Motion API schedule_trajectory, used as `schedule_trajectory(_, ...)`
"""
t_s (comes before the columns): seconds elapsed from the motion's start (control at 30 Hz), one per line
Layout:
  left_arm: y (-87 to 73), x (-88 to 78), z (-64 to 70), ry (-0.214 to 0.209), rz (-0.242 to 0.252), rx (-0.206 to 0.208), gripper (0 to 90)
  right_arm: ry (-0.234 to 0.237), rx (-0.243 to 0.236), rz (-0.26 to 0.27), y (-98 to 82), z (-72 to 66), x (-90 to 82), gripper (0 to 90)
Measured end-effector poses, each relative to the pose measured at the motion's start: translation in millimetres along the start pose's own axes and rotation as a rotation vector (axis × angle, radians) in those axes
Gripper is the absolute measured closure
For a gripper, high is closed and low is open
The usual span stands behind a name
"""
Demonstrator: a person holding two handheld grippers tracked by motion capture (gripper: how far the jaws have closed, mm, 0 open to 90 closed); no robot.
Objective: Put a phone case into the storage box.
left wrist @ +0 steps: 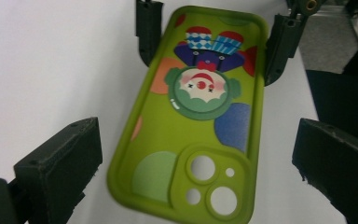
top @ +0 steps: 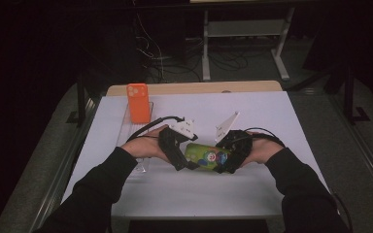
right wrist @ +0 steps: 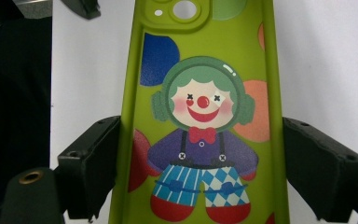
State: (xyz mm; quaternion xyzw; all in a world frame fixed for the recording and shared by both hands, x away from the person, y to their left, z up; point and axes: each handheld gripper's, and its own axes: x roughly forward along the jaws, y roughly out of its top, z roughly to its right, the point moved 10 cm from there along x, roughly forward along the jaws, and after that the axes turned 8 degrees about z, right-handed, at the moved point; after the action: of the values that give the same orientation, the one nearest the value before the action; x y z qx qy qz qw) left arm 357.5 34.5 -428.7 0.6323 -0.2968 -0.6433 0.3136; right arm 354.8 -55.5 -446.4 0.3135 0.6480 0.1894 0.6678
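We hold the green phone case (top: pixel 205 155) between both grippers.
Right gripper (right wrist: pixel 200 186) jaws clamp its sides; left gripper (left wrist: pixel 191 186) jaws stand released around it above the tabletop (top: pixel 252 189).

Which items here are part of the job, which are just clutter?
In the job:
- green clown phone case, between both grippers
- left gripper, fingers apart at its camera end
- right gripper, fingers on its long edges

Lying about:
- orange phone, standing upright
- clear stand under it
- white table cover
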Motion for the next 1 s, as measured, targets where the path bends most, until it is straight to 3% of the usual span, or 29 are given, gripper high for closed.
schedule_trajectory(0.33,-7.9,13.8,6.7,-0.046,-0.043,-0.007,1.0,0.030,-0.033,-0.001,9.5,-6.8,1.2,15.0)
schedule_trajectory(0.73,-10.8,14.7,8.3,-0.064,-0.057,-0.018,1.5,0.033,-0.044,0.001,13.6,-7.5,-3.5,15.0)
schedule_trajectory(0.83,-11.3,14.3,7.6,-0.057,-0.060,-0.012,7.0,0.036,-0.047,-0.002,13.9,-8.2,-3.0,14.9)
schedule_trajectory(1.0,-12.0,12.9,8.0,-0.061,-0.066,-0.016,8.4,0.039,-0.049,-0.001,15.9,-9.1,-3.7,15.0)
